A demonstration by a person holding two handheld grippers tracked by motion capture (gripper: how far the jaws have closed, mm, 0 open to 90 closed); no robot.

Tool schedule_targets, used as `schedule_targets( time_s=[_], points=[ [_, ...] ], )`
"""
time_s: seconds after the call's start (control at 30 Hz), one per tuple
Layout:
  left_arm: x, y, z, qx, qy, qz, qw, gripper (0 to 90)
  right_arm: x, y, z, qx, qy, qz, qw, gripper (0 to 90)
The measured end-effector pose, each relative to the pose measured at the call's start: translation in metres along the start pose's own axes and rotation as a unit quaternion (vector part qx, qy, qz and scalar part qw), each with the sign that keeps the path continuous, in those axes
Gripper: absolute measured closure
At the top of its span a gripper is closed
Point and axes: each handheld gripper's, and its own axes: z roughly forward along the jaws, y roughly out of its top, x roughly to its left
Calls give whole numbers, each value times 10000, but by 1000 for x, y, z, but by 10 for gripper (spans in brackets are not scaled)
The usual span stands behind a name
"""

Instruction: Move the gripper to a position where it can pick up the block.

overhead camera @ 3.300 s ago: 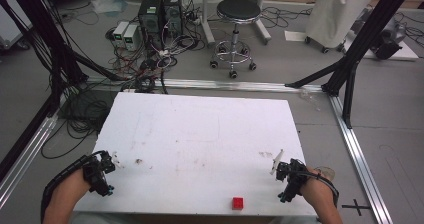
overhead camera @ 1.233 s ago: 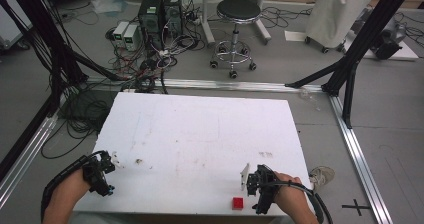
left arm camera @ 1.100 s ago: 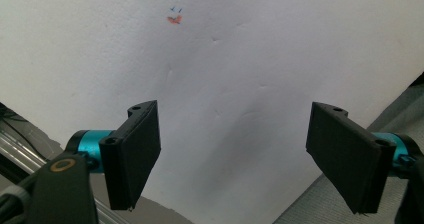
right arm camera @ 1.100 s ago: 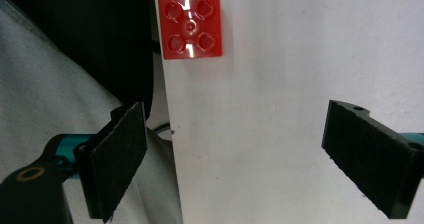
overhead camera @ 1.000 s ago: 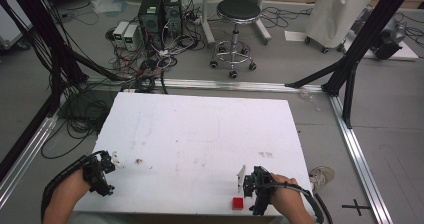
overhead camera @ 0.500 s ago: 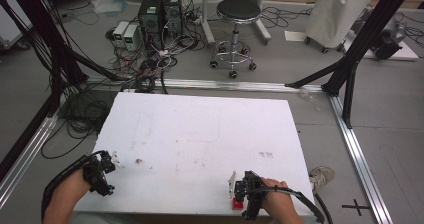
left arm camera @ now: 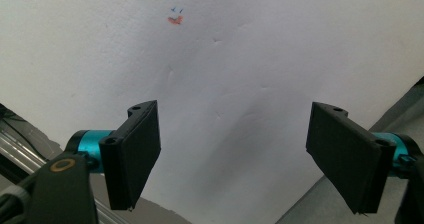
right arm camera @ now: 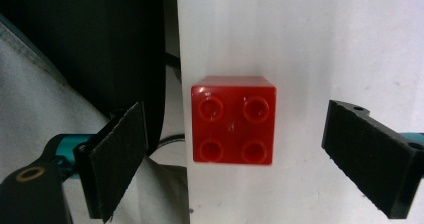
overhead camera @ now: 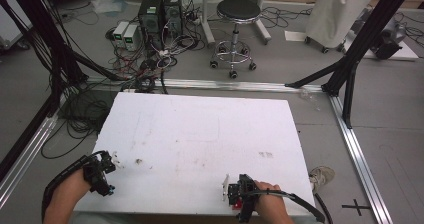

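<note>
A small red four-stud brick (right arm camera: 233, 119) lies on the white table (overhead camera: 200, 129), right at its near edge. My right gripper (right arm camera: 245, 154) is open, one black jaw on each side of the brick, and neither jaw touches it. In the high view the right gripper (overhead camera: 234, 200) sits over the brick (overhead camera: 239, 204), which is mostly hidden beneath it. My left gripper (overhead camera: 111, 160) rests at the table's near left corner. Its jaws stand wide open over bare tabletop, as the left gripper view (left arm camera: 239, 151) shows.
A faint red and blue mark (left arm camera: 175, 18) is on the table ahead of the left gripper. Beyond the table stand a black stool (overhead camera: 237, 14), computer boxes (overhead camera: 159, 11) with tangled cables, and black frame posts (overhead camera: 350, 64). A shoe (overhead camera: 322, 174) lies on the floor at right.
My right gripper has travelled left along the near edge from the table's right side and now straddles the red brick. The left gripper has stayed put.
</note>
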Motion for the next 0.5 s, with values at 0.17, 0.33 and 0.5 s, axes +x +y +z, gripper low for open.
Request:
schedule_targets(
  time_s=[0.17, 0.33, 0.5],
  points=[
    [0, 1, 0, 19, -29, 7, 10000, 221, 0, 2, 7, 169, 3, 12, 9999, 104],
    [0, 1, 0, 20, -27, 3, 10000, 221, 1, 3, 10, 212, 12, -24, 9998, 104],
    [0, 1, 0, 19, -31, 5, 10000, 221, 1, 3, 10, 210, 12, -22, 9998, 104]
  ],
)
